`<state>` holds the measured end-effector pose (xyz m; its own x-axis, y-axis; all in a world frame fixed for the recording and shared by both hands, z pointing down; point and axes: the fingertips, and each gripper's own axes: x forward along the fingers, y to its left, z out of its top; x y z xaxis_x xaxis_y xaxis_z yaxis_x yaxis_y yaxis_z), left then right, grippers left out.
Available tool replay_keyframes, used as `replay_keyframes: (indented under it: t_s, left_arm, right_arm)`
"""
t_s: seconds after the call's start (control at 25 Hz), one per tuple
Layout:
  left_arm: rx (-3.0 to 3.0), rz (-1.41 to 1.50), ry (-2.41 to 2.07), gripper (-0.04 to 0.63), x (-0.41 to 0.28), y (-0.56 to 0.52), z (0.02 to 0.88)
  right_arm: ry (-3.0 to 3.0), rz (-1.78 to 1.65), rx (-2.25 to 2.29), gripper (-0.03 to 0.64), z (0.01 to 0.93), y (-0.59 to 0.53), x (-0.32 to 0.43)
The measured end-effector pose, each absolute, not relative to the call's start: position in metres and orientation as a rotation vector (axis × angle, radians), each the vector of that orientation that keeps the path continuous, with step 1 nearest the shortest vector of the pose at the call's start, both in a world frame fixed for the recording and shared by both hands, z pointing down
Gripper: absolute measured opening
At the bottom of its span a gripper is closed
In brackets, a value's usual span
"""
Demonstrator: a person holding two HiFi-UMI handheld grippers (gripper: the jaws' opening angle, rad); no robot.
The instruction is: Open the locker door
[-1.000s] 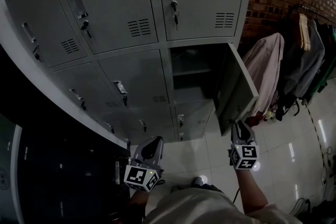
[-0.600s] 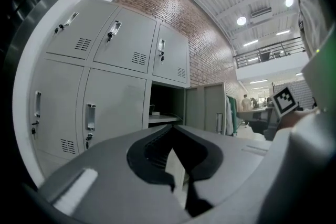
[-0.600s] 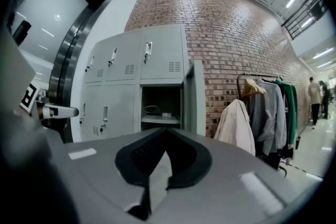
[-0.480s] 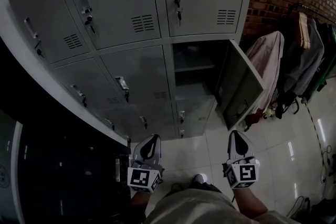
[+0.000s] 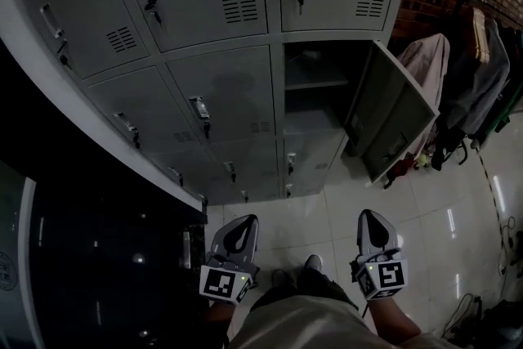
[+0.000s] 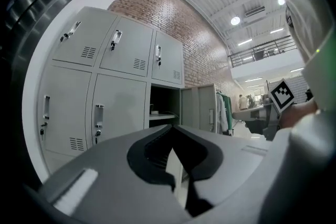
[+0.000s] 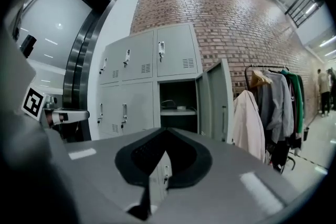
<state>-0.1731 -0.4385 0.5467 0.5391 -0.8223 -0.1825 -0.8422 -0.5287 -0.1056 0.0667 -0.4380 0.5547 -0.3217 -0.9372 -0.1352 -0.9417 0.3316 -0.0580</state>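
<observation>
Right gripper (image 5: 369,217): jaws pressed together with nothing between them; its own view shows the tips (image 7: 167,131) meeting on air. A second ago it sits at the free edge of the locker door with jaws partly spread. Now it hangs low by the person's legs, at 5 o'clock of the head view, well apart from the door.

Left gripper (image 5: 243,223): jaws likewise together and empty, at 6 o'clock, touching nothing.

Locker bank (image 5: 204,12): grey steel, fills 10 to 1 o'clock. All other doors are shut, with handles and locks showing.

Clothes rail (image 5: 482,53): at 2 o'clock, with garments hanging. A pale one hangs just beside the open door.

Locker door (image 5: 392,118): at 1 o'clock from the right gripper, swung wide on its right-hand hinge. It stands free, with no gripper on it.

Compartment (image 5: 315,94): exposed and dark, with one shelf (image 5: 315,82) across it.

Assessment: the right gripper has let go and pulled back, and the door holds open unaided. The task reads as done, and no further pull looks needed.
</observation>
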Motion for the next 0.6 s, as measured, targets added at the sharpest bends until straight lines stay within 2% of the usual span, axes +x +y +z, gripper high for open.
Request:
replay_keyframes:
  t_s: [0.24, 0.6]
  left_arm:
    - [-2.687, 0.136, 1.374, 0.028, -0.174, -0.428, 0.587]
    - [-2.632, 0.158, 1.36, 0.028, -0.182, -0.374, 0.53]
  right_arm:
    - [2.371, -0.1, -1.727, 0.0, 0.578, -0.42, 0.057]
    - [2.383, 0.043, -1.618, 0.0, 0.51, -0.374, 0.038]
